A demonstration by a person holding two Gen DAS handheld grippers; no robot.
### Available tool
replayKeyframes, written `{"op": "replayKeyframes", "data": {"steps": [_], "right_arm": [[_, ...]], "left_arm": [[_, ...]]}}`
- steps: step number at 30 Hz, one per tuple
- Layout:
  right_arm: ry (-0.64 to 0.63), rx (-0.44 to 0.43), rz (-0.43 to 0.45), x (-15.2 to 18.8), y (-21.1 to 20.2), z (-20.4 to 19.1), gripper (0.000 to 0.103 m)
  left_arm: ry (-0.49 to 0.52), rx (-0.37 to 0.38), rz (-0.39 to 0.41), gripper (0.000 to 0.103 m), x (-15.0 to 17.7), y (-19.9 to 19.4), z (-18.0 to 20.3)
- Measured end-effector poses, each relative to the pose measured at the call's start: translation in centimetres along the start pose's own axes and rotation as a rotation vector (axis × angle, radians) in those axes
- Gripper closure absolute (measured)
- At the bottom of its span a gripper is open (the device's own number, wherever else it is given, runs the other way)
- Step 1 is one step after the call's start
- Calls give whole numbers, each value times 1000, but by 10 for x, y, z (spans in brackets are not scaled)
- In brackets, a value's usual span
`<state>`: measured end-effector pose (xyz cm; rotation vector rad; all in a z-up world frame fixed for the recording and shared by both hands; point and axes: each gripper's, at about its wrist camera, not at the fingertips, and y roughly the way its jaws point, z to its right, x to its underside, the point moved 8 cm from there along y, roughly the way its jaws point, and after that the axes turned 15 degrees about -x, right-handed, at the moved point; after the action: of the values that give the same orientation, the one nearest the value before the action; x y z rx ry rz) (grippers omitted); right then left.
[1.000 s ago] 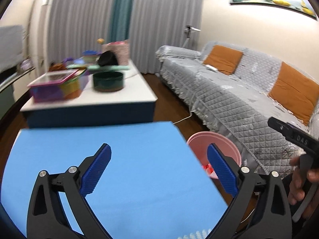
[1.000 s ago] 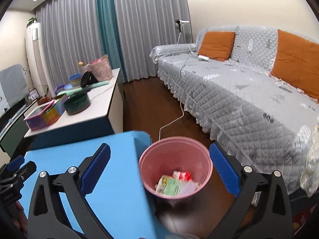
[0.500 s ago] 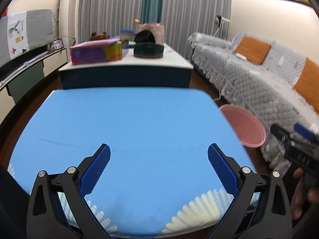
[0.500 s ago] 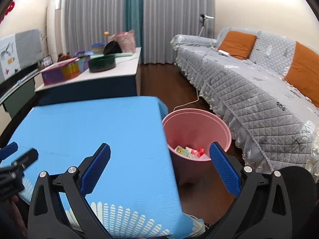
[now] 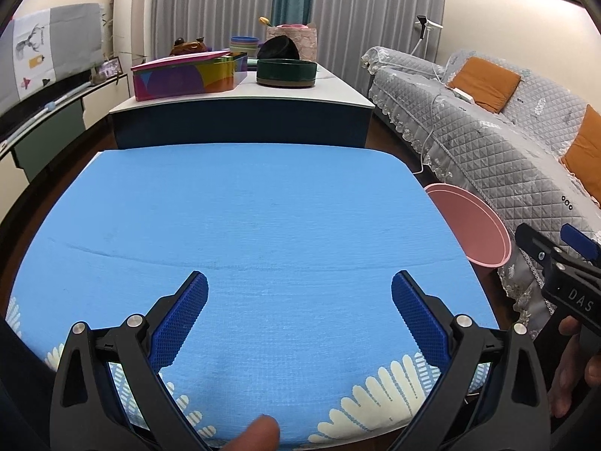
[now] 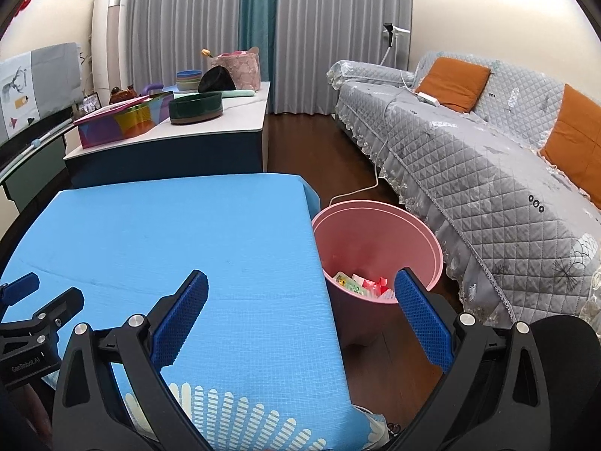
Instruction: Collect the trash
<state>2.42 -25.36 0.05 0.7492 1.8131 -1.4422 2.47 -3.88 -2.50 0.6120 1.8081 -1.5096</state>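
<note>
Trash (image 6: 362,283) already lies in the pink bin (image 6: 379,221); the blue table (image 5: 244,225) shows none left. Left gripper (image 5: 299,323) and right gripper (image 6: 300,325) gape wide, empty.

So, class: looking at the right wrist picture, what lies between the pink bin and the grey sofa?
Only bare dark wood floor lies between the pink bin and the sofa; a white cable trails behind the bin.
</note>
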Motion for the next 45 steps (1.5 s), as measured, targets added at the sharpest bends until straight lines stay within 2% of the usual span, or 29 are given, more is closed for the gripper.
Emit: {"op": "replayKeyframes", "data": {"steps": [45], "right_arm": [[-12, 5, 0, -2, -1, 1, 5]], "left_arm": [[11, 25, 16, 8, 0, -4, 8]]}}
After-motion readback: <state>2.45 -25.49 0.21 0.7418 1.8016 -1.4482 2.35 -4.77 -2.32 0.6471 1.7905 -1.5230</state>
